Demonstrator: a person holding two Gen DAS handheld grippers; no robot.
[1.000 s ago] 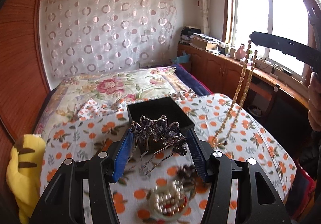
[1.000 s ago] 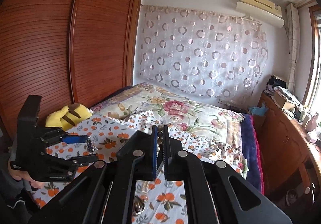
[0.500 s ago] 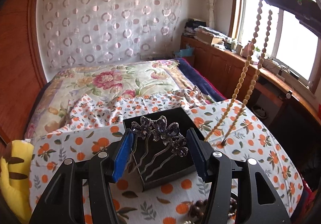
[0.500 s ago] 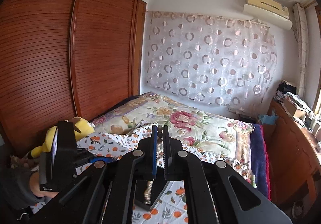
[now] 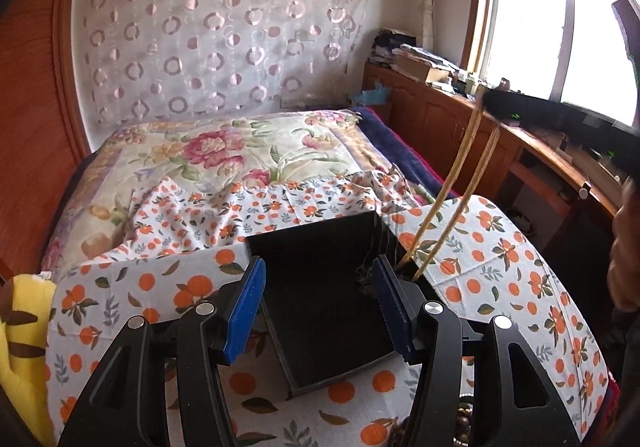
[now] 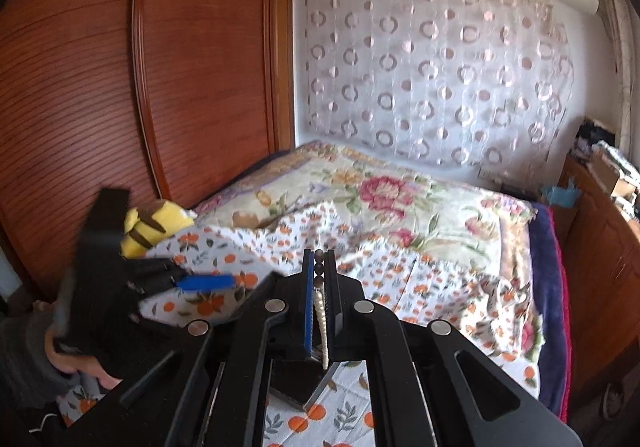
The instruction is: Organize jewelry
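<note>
1. Left gripper point(image 5: 320, 287): blue-padded jaws apart, nothing clamped between them, poised over the black jewelry box point(image 5: 320, 311).
2. Black jewelry box: open, dark-lined, resting on the orange-print cloth point(image 5: 500, 267); long axis running from about 5 o'clock near the camera to 11 o'clock toward the floral quilt point(image 5: 224, 151).
3. Small dark item, blurred, lying inside the box just beside the right-hand blue pad; kind impossible to tell.
4. Right gripper point(image 6: 320, 259): jaws together, clamped on the bead necklace point(image 5: 460, 183).
5. Bead necklace, left wrist view: two tan strands hanging taut, long axis slanting from the gripper at 2 o'clock down to 7 o'clock, lower end at the box's right edge; whether inside or just outside, impossible to tell.
6. Bead necklace, right wrist view: dark beads at the pad tips, pale beads running down between the pads toward 6 o'clock.
7. Yellow striped plush toy point(image 5: 24, 327) at 9 o'clock, at the cloth's edge.
</note>
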